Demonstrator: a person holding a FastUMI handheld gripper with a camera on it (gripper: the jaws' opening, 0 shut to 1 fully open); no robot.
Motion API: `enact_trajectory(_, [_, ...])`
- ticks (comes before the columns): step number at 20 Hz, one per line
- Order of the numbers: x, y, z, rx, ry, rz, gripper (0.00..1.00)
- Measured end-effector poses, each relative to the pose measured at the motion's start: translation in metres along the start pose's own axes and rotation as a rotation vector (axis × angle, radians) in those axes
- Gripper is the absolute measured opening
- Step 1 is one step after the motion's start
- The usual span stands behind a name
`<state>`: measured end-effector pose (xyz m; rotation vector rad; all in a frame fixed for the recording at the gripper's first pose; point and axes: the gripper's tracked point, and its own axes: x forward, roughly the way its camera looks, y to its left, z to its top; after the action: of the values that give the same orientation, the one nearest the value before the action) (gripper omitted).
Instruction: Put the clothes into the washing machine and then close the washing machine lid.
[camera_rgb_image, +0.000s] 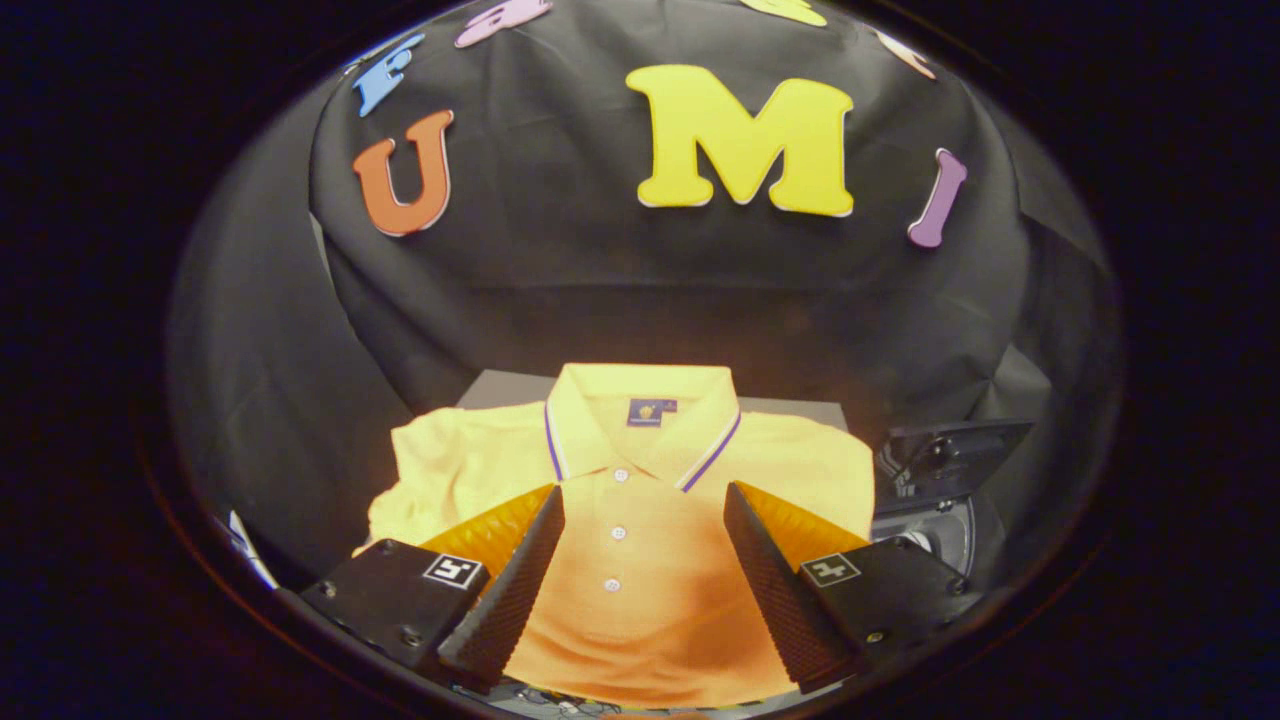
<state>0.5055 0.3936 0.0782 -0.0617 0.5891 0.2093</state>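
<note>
A yellow polo shirt (640, 520) with a striped collar and white buttons lies flat and folded on a grey surface (500, 388), collar pointing away from me. My gripper (645, 510) hovers over its lower chest, open, fingers spread to either side of the button placket with nothing pressed between them. To the right of the shirt stands the dark washing machine (935, 500), its lid (950, 445) raised and the round drum opening showing beside my right finger.
Black cloth covers the booth wall behind and to both sides of the shirt. A small pale object (250, 545) peeks out beside my left finger, down at the left.
</note>
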Motion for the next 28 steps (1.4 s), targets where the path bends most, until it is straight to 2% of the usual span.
enact_trajectory(4, [0.031,-0.002,-0.025,0.027,0.101,-0.017,1.0])
enact_trajectory(6, [0.034,-0.002,-0.024,-0.021,0.092,-0.043,1.0])
enact_trajectory(8, [0.036,-0.001,-0.026,-0.017,0.101,-0.052,1.0])
enact_trajectory(15, [0.039,-0.004,-0.024,-0.04,0.161,-0.001,0.98])
enact_trajectory(17, [0.038,0.0,-0.022,-0.072,0.171,0.019,0.89])
enact_trajectory(18, [0.041,0.002,-0.024,-0.084,0.176,0.027,0.8])
enact_trajectory(19, [0.042,0.004,-0.025,-0.089,0.172,0.037,0.69])
enact_trajectory(20, [0.041,0.006,-0.019,-0.1,0.18,0.043,0.45])
enact_trajectory(21, [0.043,0.007,-0.018,-0.116,0.182,0.048,0.37])
enact_trajectory(22, [0.042,0.007,-0.019,-0.124,0.187,0.048,0.21])
enact_trajectory(25, [0.04,0.008,-0.02,-0.137,0.174,0.045,0.09])
enact_trajectory(28, [0.033,0.014,-0.025,-0.142,0.133,0.103,0.07])
